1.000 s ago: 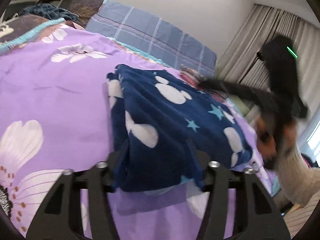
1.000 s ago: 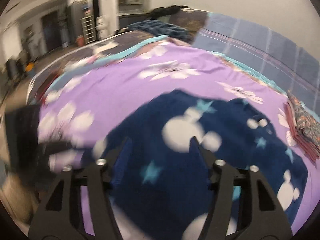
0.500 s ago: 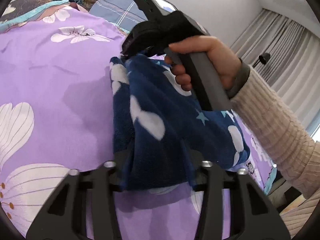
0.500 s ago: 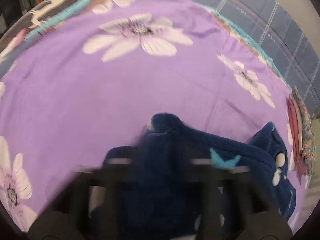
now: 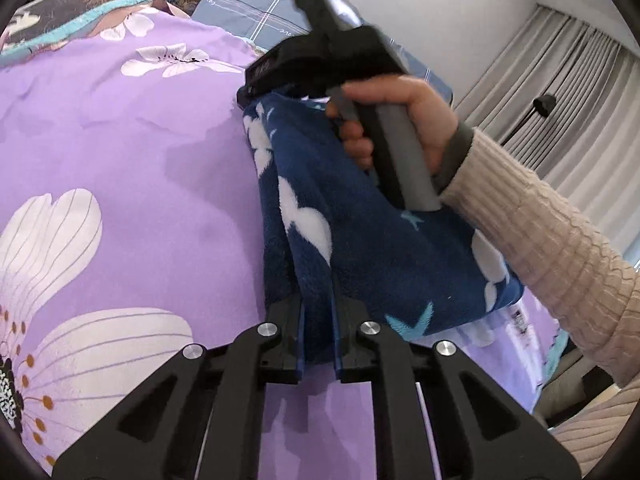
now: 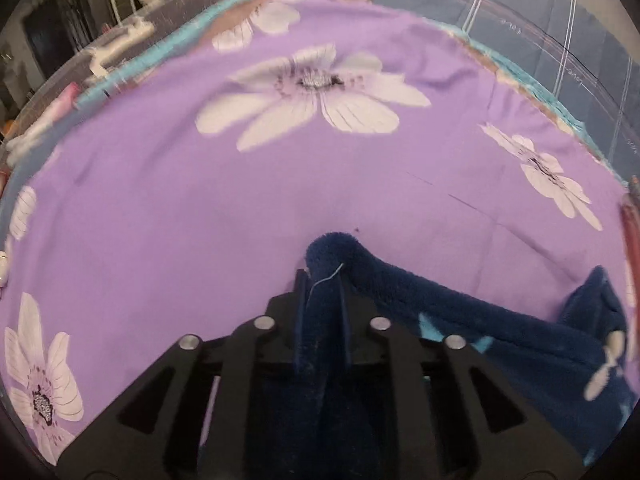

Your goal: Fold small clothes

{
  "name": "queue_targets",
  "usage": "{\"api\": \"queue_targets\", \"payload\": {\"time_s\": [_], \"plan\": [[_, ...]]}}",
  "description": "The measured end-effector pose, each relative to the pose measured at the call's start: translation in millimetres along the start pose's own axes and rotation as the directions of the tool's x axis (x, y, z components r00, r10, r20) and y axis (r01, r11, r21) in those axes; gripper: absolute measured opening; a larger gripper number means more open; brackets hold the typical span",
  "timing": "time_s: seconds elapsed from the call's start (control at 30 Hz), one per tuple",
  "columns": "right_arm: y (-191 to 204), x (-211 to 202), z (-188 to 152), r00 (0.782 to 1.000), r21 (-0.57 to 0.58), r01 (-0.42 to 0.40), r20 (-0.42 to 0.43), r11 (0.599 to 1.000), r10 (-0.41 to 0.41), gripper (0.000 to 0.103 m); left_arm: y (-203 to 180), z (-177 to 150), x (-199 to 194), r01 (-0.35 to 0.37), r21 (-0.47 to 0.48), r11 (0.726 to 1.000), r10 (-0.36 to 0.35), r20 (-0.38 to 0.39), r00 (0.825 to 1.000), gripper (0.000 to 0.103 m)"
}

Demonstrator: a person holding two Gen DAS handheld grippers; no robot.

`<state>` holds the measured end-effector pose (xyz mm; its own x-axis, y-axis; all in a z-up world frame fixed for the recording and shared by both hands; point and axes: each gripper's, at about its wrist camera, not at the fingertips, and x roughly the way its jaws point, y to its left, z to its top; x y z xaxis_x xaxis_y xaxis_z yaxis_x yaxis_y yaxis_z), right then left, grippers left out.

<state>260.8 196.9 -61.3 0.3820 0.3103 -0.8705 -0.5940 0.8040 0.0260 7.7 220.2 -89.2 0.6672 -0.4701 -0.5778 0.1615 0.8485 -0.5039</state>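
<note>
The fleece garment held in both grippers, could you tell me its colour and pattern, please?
Navy fleece garment with white blobs and light-blue stars; clearest in the left wrist view.

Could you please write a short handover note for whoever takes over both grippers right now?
Left gripper: shut on the near edge of the navy fleece garment.
Right gripper: shut on the far edge, after its jaws eased open slightly.
The garment lies bunched on the purple floral bedspread.
Done: both edges gripped.
Left: carry the fold over, lay it flat, release.
</note>
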Motion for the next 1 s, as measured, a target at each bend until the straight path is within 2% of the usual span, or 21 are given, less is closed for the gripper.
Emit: {"api": "queue_targets", "payload": {"time_s": [0.07,0.1,0.17,0.27,0.37,0.43,0.47,0.5,0.57,0.63,0.73,0.83,0.93,1.0], "plan": [[-4,-18,1,0.999,0.009,-0.034,0.028,0.999,0.033,0.049,1,0,-1,-0.001,-0.002,1.0,0.001,-0.002,1.0,0.014],[-5,-31,0,0.998,0.013,-0.037,0.049,0.999,0.036,0.052,2,0,-1,0.002,-0.004,1.0,-0.002,-0.002,1.0,0.014],[-7,-68,-8,0.991,-0.004,-0.029,0.13,1.0,0.029,0.052,2,1,-1,0.003,-0.004,1.0,-0.003,0.004,1.0,0.014],[-3,-117,-38,0.979,-0.076,0.01,0.201,0.997,0.006,0.055,1,-1,-3,0.0,0.007,1.0,0.0,0.013,1.0,0.014],[8,-156,-91,0.966,-0.181,0.04,0.259,0.983,0.009,0.06,2,-4,-7,0.013,-0.004,1.0,-0.013,0.02,1.0,0.016],[23,-173,-139,0.961,-0.259,0.058,0.276,0.964,0.017,0.061,5,-4,-13,0.01,-0.012,1.0,-0.01,0.029,1.0,0.022],[29,-176,-155,0.96,-0.284,0.061,0.28,0.957,0.022,0.064,7,-5,-17,-0.024,-0.015,1.0,0.024,0.037,0.999,0.041],[38,-178,-176,0.958,-0.315,0.067,0.285,0.947,0.027,0.065,9,-4,-21,-0.062,-0.021,0.998,0.063,0.047,0.997,0.054],[57,-178,-214,0.958,-0.39,0.085,0.285,0.917,0.033,0.068,17,-2,-33,-0.126,-0.042,0.991,0.129,0.077,0.989,0.054],[82,-174,-247,0.953,-0.498,0.13,0.301,0.857,0.03,0.071,23,3,-44,-0.187,-0.052,0.981,0.192,0.105,0.976,0.054],[108,-161,-265,0.944,-0.573,0.216,0.328,0.79,-0.02,0.071,30,12,-58,-0.248,-0.066,0.966,0.255,0.145,0.956,0.054],[127,-137,-266,0.917,-0.613,0.354,0.376,0.707,-0.132,0.071,35,17,-69,-0.258,-0.093,0.962,0.271,0.175,0.947,0.054],[133,-125,-256,0.9,-0.598,0.388,0.409,0.702,-0.15,0.071,40,22,-72,-0.257,-0.099,0.961,0.271,0.177,0.946,0.054],[135,-117,-244,0.892,-0.582,0.406,0.421,0.705,-0.167,0.069,43,34,-66,-0.206,-0.083,0.975,0.218,0.164,0.962,0.054]]}}
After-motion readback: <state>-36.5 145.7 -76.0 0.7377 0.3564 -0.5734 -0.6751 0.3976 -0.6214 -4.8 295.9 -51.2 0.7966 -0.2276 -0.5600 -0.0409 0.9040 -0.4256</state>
